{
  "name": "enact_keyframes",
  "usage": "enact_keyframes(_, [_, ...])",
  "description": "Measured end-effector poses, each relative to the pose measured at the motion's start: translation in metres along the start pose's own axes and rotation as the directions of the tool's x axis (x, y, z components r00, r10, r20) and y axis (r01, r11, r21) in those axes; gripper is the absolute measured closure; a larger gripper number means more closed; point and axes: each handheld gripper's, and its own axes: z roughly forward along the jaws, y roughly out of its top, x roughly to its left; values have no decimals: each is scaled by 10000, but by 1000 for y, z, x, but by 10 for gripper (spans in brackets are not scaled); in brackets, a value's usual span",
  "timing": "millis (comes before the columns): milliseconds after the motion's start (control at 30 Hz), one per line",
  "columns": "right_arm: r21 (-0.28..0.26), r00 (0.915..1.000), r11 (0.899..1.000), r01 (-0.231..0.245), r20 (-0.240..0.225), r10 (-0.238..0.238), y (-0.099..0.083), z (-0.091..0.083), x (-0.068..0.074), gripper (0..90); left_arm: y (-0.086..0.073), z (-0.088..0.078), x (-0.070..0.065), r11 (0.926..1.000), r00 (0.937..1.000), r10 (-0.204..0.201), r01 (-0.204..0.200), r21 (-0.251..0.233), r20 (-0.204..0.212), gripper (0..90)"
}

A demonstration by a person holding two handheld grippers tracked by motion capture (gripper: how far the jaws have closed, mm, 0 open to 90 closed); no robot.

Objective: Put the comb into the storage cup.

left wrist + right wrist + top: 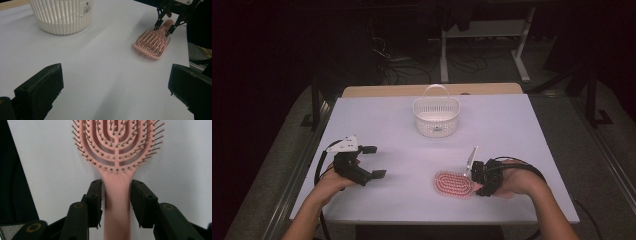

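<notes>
Nearest the person's edge of the white table (512, 130), the pink hairbrush (454, 184) lay flat with its bristles up, and every other place here is told from it. Its handle pointed toward the person's right hand (522, 181), and its oval head pointed away from that hand, toward the middle of the table.

The right gripper (116, 192) sat at the brush's handle end. In the right gripper view its two black jaws stood one on each side of the handle, just below the bristled head. The right-hand jaw seemed to touch the handle's edge; a thin sliver of table showed between the left-hand jaw and the handle, so a firm pinch could not be confirmed. The brush rested on the table between them.

Well apart from the brush, across a bare stretch of table on the side of its head, the left gripper (376, 161) rested low over the table in the person's left hand (332, 182). Its jaws were spread wide with nothing between them, and in the left gripper view they framed the brush from a distance.

Farther off than the brush, beyond its head and toward the table's far edge, stood a white slatted basket (436, 116) with its handle raised, upright and well apart from both grippers.
</notes>
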Motion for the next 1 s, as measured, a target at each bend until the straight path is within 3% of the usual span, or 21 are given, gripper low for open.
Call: enact_keyframes(1000, [511, 9998, 9985, 184, -21, -183, 10, 5, 1, 679, 0, -1, -1, 10000, 10000, 45, -45, -15, 17, 0])
